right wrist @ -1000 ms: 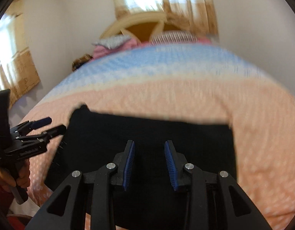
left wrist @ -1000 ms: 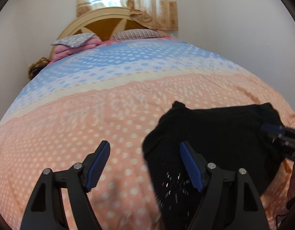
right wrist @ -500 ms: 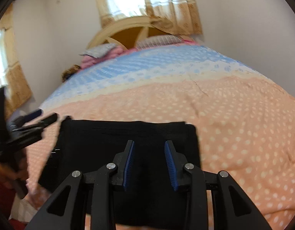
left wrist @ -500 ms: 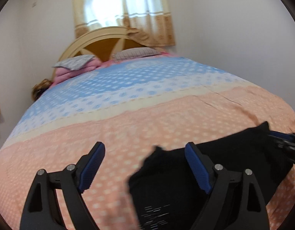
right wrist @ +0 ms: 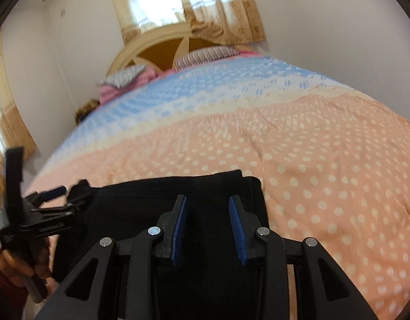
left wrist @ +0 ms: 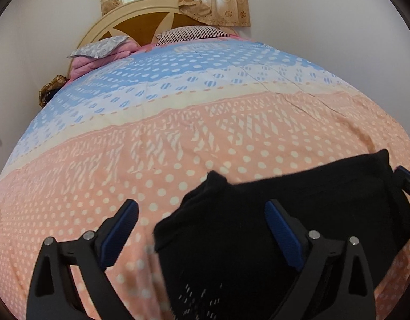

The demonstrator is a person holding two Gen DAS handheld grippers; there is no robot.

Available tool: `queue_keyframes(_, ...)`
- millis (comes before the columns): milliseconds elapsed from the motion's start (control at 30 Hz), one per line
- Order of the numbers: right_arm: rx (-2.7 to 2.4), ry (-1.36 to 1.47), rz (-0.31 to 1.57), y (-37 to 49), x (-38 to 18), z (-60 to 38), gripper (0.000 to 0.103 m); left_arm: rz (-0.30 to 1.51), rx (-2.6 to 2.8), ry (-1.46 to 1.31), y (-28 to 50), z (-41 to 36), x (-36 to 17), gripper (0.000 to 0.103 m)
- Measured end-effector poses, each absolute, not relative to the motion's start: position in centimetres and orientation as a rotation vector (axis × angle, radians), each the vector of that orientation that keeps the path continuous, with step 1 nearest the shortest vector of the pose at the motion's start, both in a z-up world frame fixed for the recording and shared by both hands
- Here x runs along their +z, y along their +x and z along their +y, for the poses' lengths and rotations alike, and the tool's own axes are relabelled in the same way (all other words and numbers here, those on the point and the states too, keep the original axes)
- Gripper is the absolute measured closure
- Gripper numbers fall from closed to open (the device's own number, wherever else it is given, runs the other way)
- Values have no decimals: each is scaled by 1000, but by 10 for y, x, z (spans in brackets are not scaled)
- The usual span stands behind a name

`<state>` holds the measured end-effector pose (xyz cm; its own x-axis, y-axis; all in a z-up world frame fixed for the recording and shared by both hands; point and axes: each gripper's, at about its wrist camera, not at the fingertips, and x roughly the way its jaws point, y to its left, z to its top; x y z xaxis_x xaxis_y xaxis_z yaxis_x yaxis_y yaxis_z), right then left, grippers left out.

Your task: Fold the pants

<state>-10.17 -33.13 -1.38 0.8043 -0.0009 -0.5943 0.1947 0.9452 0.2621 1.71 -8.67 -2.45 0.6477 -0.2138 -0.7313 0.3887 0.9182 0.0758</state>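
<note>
The black pants [left wrist: 285, 213] lie folded into a compact stack on the peach dotted bedspread near the bed's foot. They also show in the right wrist view [right wrist: 205, 194]. My left gripper [left wrist: 202, 234] is wide open above the stack's left edge, holding nothing. My right gripper [right wrist: 207, 226] hovers over the stack's right part, jaws apart by a moderate gap with no cloth between them. The left gripper also shows in the right wrist view [right wrist: 63, 200] at the stack's left corner. The right gripper's tip [left wrist: 407, 184] peeks in at the left view's right edge.
The bedspread [left wrist: 178, 133] turns blue and white toward the head. Pillows [left wrist: 103, 48] and a curved headboard [left wrist: 141, 18] sit at the far end under a curtained window. White walls flank the bed.
The pants stack looks narrower in the right wrist view, its right edge now closer to my right gripper. Both cameras shifted; the jaw gaps are unchanged.
</note>
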Motion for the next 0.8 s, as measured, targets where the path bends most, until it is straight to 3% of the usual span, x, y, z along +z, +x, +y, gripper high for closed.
queue_keyframes(267,-198,227,704,-138,-31,-316,65,863,-326,197,-1,-70,-39,5)
queue_keyframes(400,-212,319,712,-146,-42,-326,52,922,-342,183,-9,-64,-53,5)
queue_keyframes(600,-144,463,648,-159,-29,-342,50,922,-380,114,-18,-44,-40,5)
queue_keyframes(700,-129,552,581,-161,-22,-354,33,889,-383,37,-18,-32,-38,2)
queue_keyframes(800,-128,577,589,-148,-29,-360,33,957,-391,-18,-10,-33,-55,2)
